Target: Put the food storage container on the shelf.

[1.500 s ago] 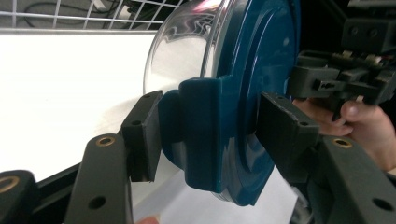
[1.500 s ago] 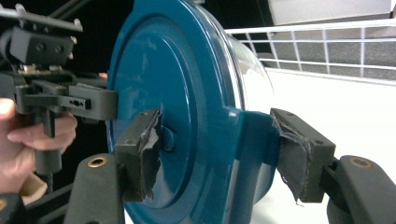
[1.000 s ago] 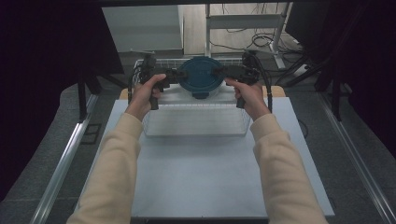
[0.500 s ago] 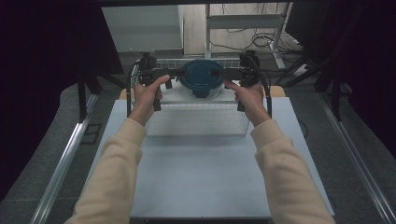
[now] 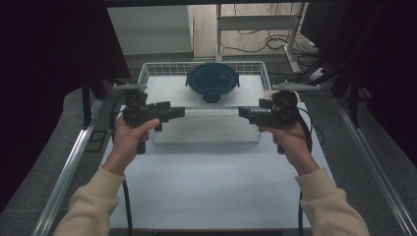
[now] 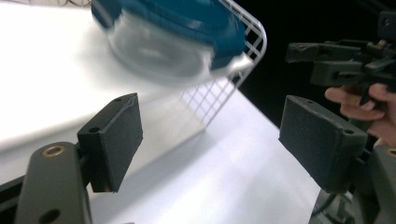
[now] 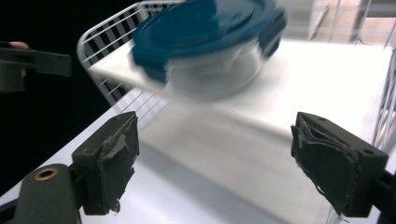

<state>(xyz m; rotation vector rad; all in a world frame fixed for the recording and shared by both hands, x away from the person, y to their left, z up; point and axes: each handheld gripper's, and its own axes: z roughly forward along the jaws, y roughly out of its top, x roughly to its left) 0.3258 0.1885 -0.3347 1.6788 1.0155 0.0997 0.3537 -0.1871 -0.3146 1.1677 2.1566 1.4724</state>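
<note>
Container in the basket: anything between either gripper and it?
Nothing visible. The lidded container sits in the wire basket; left gripper and right gripper, both open, face each other nearer the person, with only bare basket floor between.

Teal lid [image 5: 212, 78], seemingly clear container [image 7: 219, 70], white grid-patterned wire basket [image 5: 147, 73], black tongs [image 6: 210, 154].

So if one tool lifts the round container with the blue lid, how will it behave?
The container has a clear, glass-like body, so it is probably heavy for its size and breakable. Its smooth curved wall may slip between flat pads. The flat base suggests it will not roll, and the lid's side clips look latched, so it should stay shut.
</note>
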